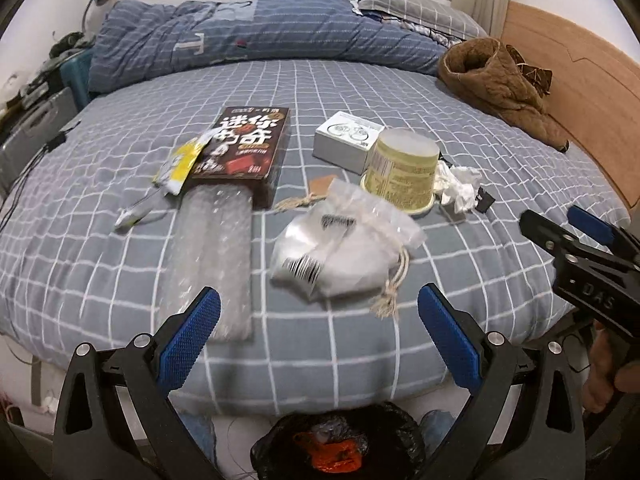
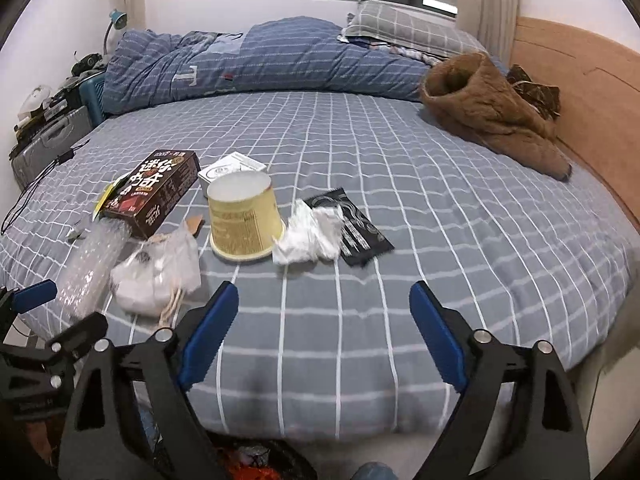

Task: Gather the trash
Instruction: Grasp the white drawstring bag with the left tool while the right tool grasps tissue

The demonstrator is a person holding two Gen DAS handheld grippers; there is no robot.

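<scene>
We hold both hand-held grippers, left point(image 1: 319, 334) and right point(image 2: 324, 330), wide, empty, over bin point(image 1: 340, 446) at bed point(image 2: 440, 200) edge; pouch point(image 1: 340, 256) nearest.

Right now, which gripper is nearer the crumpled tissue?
Right. The right gripper hangs open at the bed's edge with the crumpled tissue just ahead, between its fingers' line. The left gripper is open too, further left, facing the clear bag; the tissue lies off to its right.
</scene>
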